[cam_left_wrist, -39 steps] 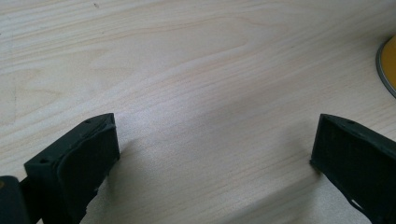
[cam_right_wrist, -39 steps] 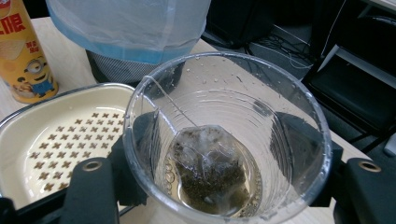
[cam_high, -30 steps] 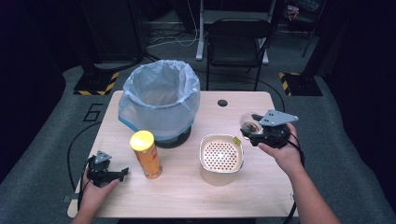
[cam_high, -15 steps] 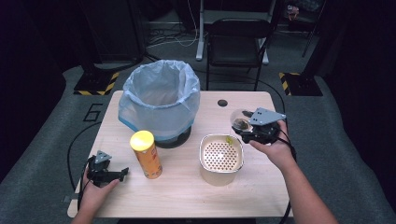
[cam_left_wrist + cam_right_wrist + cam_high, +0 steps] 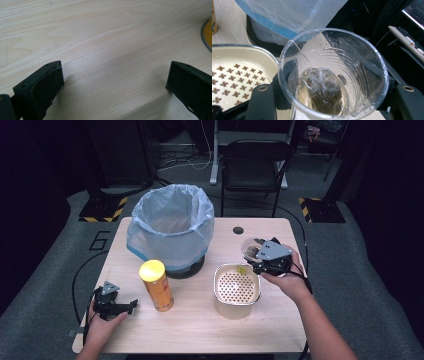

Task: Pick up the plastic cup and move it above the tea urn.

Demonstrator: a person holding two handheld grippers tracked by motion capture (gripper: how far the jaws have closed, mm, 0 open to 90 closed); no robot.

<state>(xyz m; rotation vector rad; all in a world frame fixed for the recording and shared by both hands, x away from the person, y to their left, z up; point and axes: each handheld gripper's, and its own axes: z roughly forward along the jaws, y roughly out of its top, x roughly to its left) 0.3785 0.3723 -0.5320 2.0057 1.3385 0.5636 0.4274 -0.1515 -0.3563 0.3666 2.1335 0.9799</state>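
Note:
My right gripper (image 5: pixel 252 251) is shut on a clear plastic cup (image 5: pixel 248 247) and holds it tilted at the far right corner of a cream perforated strainer tray (image 5: pixel 218 286). In the right gripper view the cup (image 5: pixel 352 57) holds a wet tea bag (image 5: pixel 324 92) on its string and a little liquid, with the tray (image 5: pixel 237 72) just left of it. A small yellow-green bit (image 5: pixel 242 269) lies in the tray's far corner. My left gripper (image 5: pixel 127 307) rests open on the table at the lower left; between its jaws (image 5: pixel 113 80) there is bare wood.
A bin lined with a pale blue bag (image 5: pixel 170 227) stands at the back left of the wooden table (image 5: pixel 200 330). An orange chips can with a yellow lid (image 5: pixel 156 285) stands right of the left gripper. A dark chair (image 5: pixel 255 165) is beyond the table.
The right hand has carried the cup leftward, from beside the tray to its far right corner. The left gripper has not moved.

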